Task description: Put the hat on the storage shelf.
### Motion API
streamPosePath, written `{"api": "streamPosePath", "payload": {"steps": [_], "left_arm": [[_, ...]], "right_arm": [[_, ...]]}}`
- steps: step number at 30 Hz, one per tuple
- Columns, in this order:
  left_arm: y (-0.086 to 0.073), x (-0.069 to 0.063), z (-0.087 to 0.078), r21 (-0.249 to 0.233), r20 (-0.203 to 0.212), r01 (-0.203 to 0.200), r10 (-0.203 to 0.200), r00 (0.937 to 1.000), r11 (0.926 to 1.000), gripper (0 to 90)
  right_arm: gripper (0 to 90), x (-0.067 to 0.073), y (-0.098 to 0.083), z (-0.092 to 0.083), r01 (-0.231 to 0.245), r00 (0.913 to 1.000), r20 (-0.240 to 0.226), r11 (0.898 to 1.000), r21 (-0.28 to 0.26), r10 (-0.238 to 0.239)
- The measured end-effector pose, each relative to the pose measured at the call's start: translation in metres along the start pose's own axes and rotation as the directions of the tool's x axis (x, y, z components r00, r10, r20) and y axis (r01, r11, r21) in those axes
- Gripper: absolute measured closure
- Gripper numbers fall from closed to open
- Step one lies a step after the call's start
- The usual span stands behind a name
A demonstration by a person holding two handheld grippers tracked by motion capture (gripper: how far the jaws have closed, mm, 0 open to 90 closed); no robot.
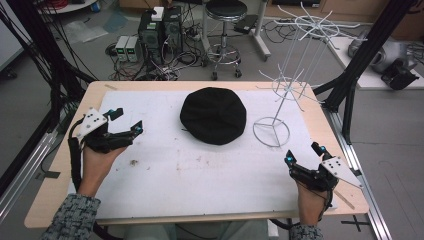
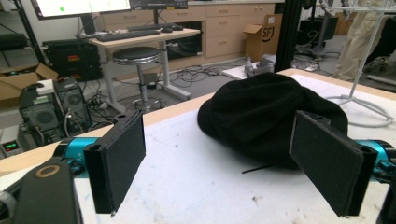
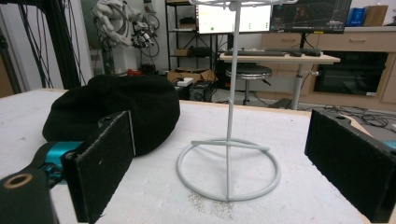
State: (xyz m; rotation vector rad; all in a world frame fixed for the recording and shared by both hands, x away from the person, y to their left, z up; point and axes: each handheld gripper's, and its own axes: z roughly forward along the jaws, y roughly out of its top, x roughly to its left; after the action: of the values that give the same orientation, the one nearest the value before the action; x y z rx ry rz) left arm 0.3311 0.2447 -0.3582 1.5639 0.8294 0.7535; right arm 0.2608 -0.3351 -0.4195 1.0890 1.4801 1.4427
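A person sits at a wooden table [image 1: 60,197] covered by a white mat [image 1: 200,175], holding a two-jaw gripper in each hand, and the work looks as though it has not yet begun: nothing is gripped, and the likely job, hanging the hat on the rack, is all still to do. On the left, the left gripper [image 1: 127,121] hovers low over the mat near the table's left edge, its jaws spread wide and empty, touching nothing. In the left gripper view its two black pads [image 2: 122,161] frame the hat from a short way off, with bare mat between them and it. In the middle of the table, toward the far edge, lies a black cap [image 1: 213,115], soft and rounded, resting flat on the mat; a thin dark thread or tag seems to poke from under its near rim, though it is too small to tell which. Just right of the cap stands a white wire hat rack [image 1: 290,75], upright on its ring-shaped base, its hooks bare. At the far right, the right gripper [image 1: 303,152] rests near the table's front corner, jaws also wide apart and holding nothing, pointed toward the rack's base and the cap beside it.
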Motion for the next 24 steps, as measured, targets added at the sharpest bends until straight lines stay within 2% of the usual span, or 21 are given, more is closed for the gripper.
{"api": "streamPosePath", "payload": {"steps": [3, 15, 19, 24], "left_arm": [[0.004, -0.002, 0.012, 0.006, 0.009, -0.001, 0.001, 1.0, 1.0, 18.6], [0.014, -0.012, 0.059, -0.04, 0.059, 0.012, -0.01, 0.9982, 0.9991, 19.4], [0.015, -0.015, 0.072, -0.065, 0.061, -0.022, 0.026, 0.9978, 0.9977, 20.9], [0.021, -0.019, 0.09, -0.065, 0.09, -0.021, 0.027, 0.9956, 0.9976, 20.4]], "right_arm": [[7.4, 0.0, 0.0, 0.0, -0.005, 1.0, -0.002, 1.0, 0.002, 0.005], [7.4, -0.001, -0.001, 0.001, -0.014, 0.9999, -0.008, 1.0, 0.003, 0.014], [7.4, -0.002, -0.002, 0.001, -0.015, 0.9998, -0.01, 1.0, 0.0, 0.015], [7.4, -0.002, -0.002, 0.002, -0.021, 0.9997, -0.009, 1.0, 0.002, 0.021]]}}
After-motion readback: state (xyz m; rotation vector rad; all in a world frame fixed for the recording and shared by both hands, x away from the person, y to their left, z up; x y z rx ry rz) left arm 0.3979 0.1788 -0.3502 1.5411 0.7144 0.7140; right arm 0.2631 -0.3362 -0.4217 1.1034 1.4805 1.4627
